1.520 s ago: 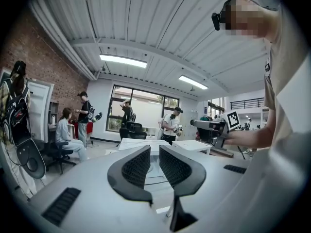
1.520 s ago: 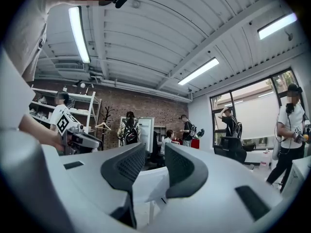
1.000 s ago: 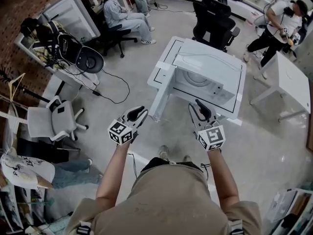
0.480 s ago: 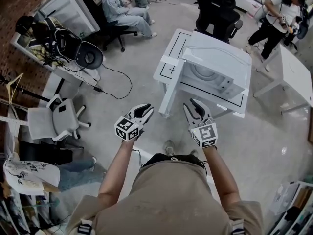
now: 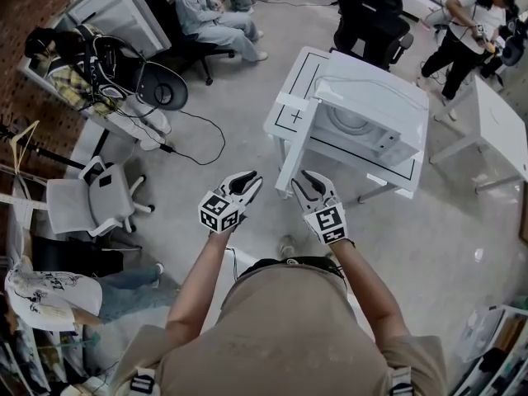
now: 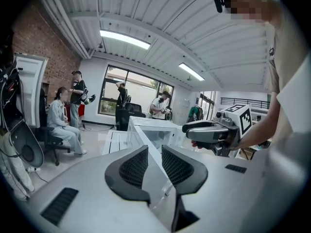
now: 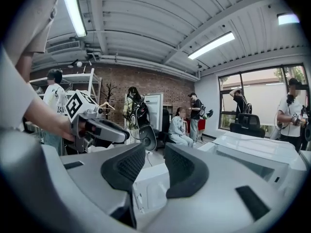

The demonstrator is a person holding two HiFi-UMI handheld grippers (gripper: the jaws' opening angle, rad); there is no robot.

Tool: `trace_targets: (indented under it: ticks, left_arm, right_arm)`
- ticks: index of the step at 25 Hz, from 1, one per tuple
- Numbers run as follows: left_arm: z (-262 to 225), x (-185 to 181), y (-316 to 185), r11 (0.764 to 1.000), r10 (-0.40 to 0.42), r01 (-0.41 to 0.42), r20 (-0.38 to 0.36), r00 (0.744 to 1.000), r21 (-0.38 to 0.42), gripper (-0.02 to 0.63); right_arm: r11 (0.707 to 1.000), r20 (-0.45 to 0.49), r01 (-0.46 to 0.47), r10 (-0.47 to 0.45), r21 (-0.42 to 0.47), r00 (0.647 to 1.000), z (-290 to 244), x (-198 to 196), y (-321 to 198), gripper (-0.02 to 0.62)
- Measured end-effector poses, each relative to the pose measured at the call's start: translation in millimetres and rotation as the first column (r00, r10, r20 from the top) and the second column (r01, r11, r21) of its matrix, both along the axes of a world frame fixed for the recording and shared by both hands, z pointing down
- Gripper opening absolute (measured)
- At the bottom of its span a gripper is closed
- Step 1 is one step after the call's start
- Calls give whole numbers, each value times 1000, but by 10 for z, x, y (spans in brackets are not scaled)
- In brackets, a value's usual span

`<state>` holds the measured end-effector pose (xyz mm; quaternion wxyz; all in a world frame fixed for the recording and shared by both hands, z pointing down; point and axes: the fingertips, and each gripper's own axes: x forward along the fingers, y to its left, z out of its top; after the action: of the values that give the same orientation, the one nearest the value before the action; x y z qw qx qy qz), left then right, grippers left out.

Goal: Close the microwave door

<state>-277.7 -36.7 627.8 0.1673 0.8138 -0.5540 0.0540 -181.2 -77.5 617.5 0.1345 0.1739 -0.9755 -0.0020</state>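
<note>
Head view shows a white table (image 5: 285, 106) with black lines marked on its top. On it stands the white microwave (image 5: 371, 89), its cavity and round turntable exposed toward the person. The microwave door (image 5: 289, 159) is swung wide open and juts out from the left side of the cavity, edge-on toward the person. Both grippers hover near its free edge without touching it. The left gripper (image 5: 256, 178) sits just to the left of the door, with its jaws drawn in to a narrow gap and nothing between them. The right gripper (image 5: 301, 179) sits just to the right, jaws likewise closed and empty, looking at the latch edge. Closing has not begun. No grasp seems needed. The left gripper looks better placed to lay its closed jaws flat against the door's outer face, close to the free edge and away from the hinge. It should then follow the door's arc with a steady push until the latch seats. The right gripper should draw clear of the cavity opening so it is not caught, and the push should stay gentle so the microwave does not slide on the table.
</note>
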Motion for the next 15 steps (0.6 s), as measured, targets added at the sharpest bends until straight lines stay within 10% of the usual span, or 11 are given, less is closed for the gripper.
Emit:
trace_targets:
  ticks: [15]
  left_arm:
    - [93, -88, -31, 1000, -15, 15, 9, 1000, -17, 75]
  right_arm:
    - [991, -210, 109, -122, -75, 970, 820, -508, 120, 141]
